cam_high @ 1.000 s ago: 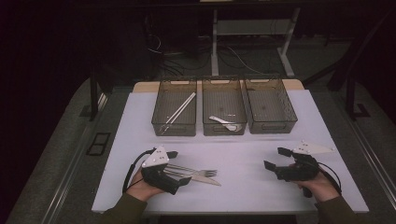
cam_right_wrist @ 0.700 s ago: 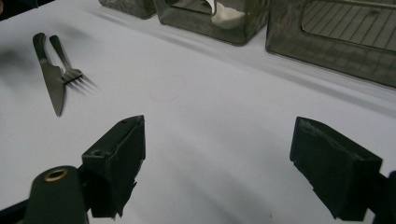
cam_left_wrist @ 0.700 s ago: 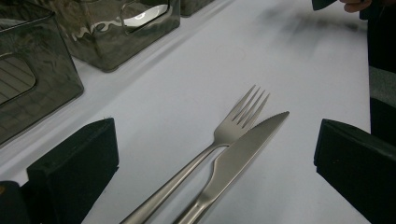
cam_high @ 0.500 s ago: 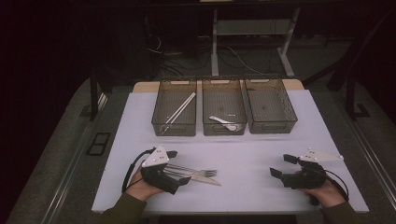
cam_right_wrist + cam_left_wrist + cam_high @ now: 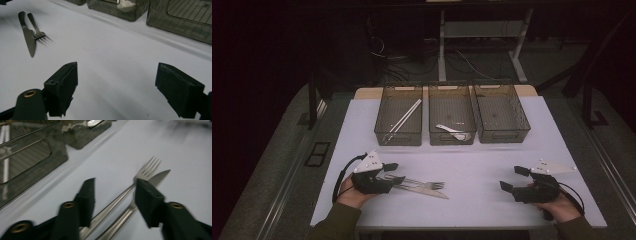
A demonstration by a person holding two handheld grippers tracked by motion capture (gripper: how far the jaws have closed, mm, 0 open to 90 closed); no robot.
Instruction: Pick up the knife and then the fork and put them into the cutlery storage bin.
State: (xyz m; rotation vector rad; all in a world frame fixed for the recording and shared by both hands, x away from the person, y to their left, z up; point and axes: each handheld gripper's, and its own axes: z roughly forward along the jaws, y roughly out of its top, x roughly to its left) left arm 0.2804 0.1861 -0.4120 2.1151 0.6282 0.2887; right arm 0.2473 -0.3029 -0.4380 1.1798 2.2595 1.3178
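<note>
The left gripper (image 5: pixel 113 195) is set low over the fork (image 5: pixel 140 178) and knife (image 5: pixel 157 176) lying side by side on the worktop (image 5: pixel 482 170), jaws wide astride both handles, apparently to pick one. The right gripper (image 5: pixel 117 82) is held apart, jaws wide, empty.

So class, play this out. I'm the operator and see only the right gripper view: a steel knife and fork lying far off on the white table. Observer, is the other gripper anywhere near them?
Observer: Yes. The left gripper is right at them, its open fingers on either side of the silver metal fork handle.
Operator: And the knife?
Observer: The silver metal knife lies beside the fork, its handle passing behind one finger.
Operator: What is in the far-left bin?
Observer: The left dark mesh bin holds two long white sticks.
</note>
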